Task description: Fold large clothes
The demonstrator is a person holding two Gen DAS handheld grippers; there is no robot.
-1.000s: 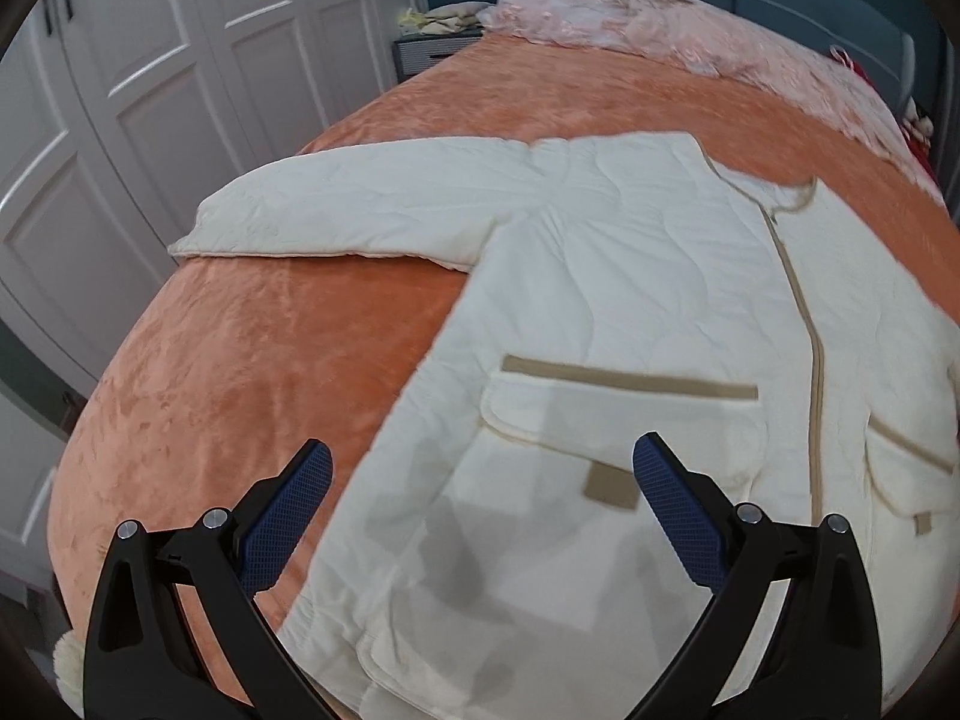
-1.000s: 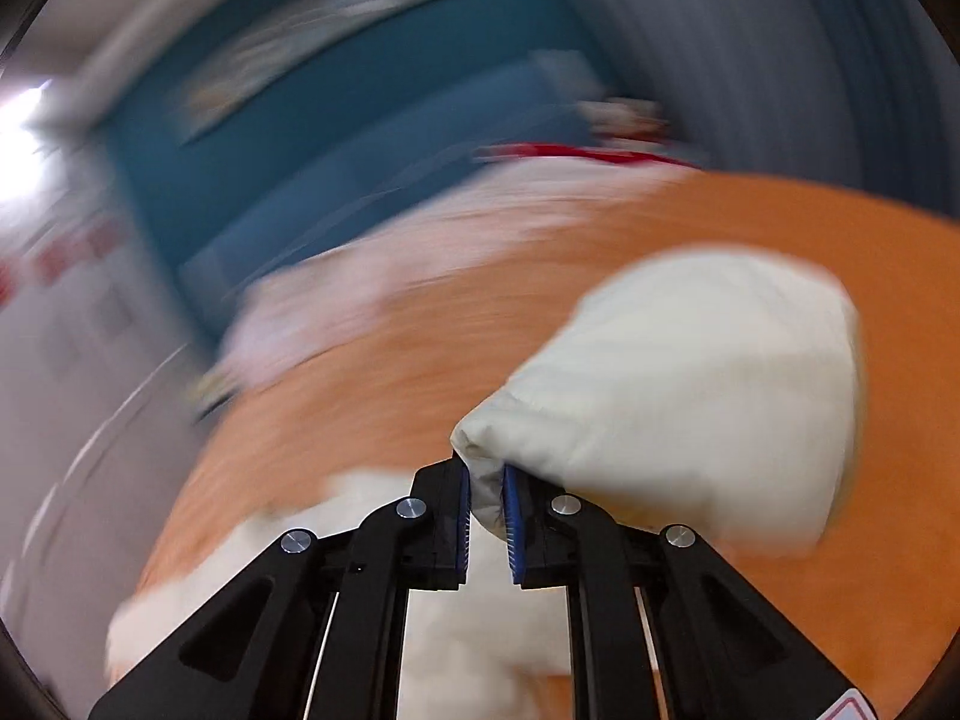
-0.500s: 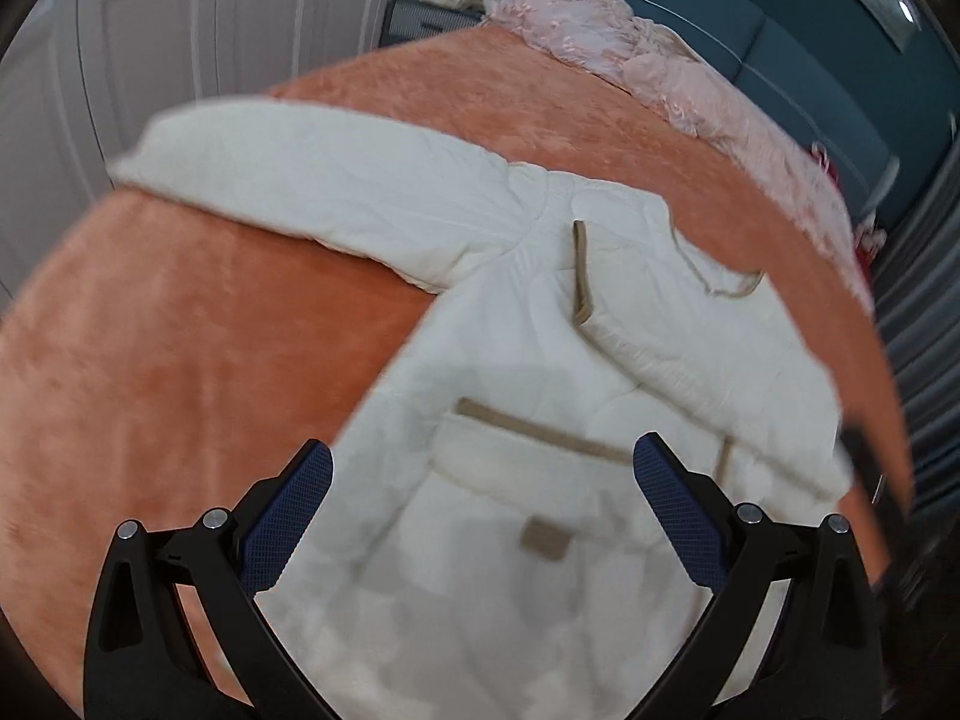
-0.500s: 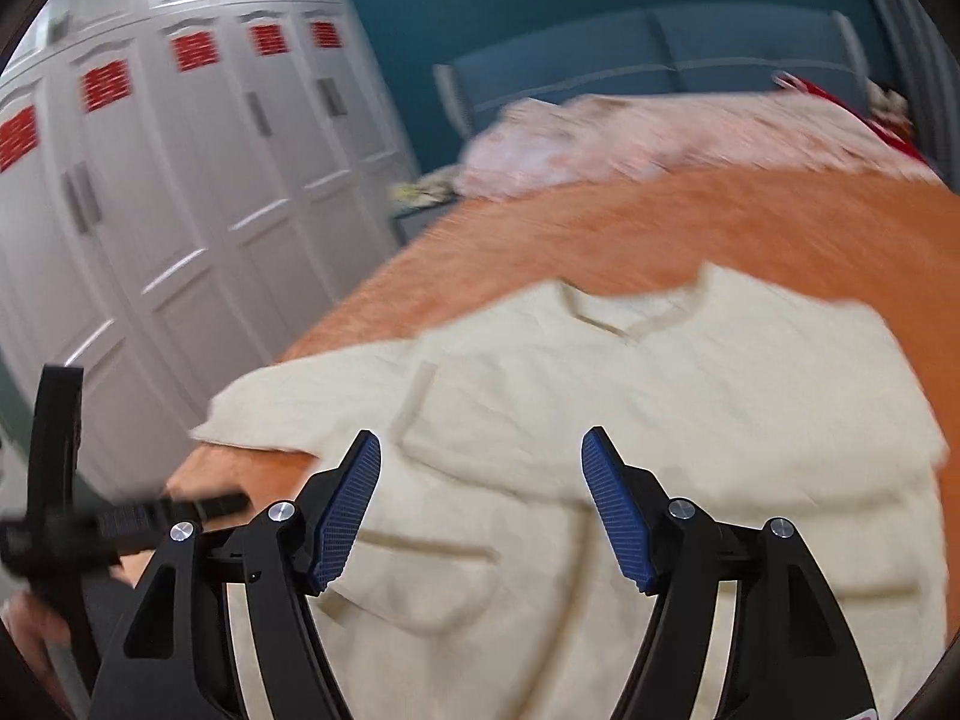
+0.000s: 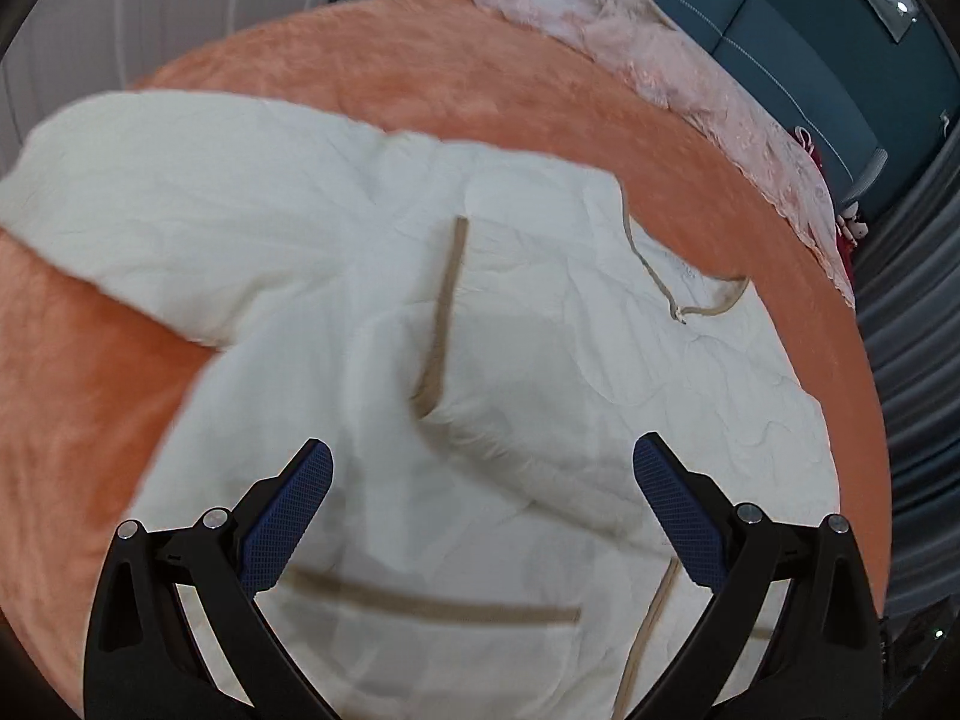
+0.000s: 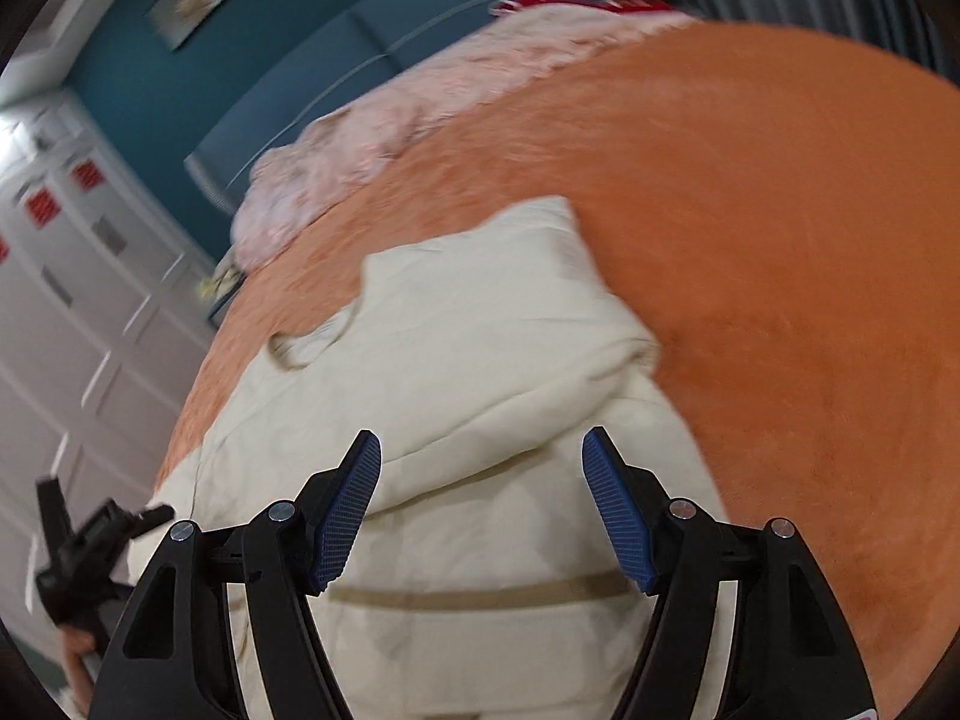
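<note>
Cream quilted jacket with tan trim (image 5: 492, 360) lies flat on the orange plush bedspread (image 5: 420, 78), right under and ahead of both tools. One sleeve is already folded across the chest; the other sleeve (image 5: 150, 204) is spread out, ahead and to the left of the left gripper (image 5: 483, 510).

Step in hand, as I judge it: sleeve folds, one side done, other side pending.

Right gripper (image 6: 482, 507): jaws wide, nothing between the pads, having just been opening. The folded-over sleeve (image 6: 510, 324) lies just ahead of its fingertips, not touched.

Left gripper: jaws wide, empty, above the jacket's lower front, tan pocket band (image 5: 432, 603) directly beneath it.

Next move likely calls for the left gripper to go forward-left to the spread sleeve's cuff, pinch it, and carry it across the chest onto the folded one.

View differences: left wrist shows the spread sleeve, the tan neckline trim (image 5: 678, 300) and the upturned placket strip. Right wrist shows none of that sleeve; it does show the folded sleeve's far end, the white wardrobe doors (image 6: 78, 312), and the left tool with a hand at its lower left edge.
</note>
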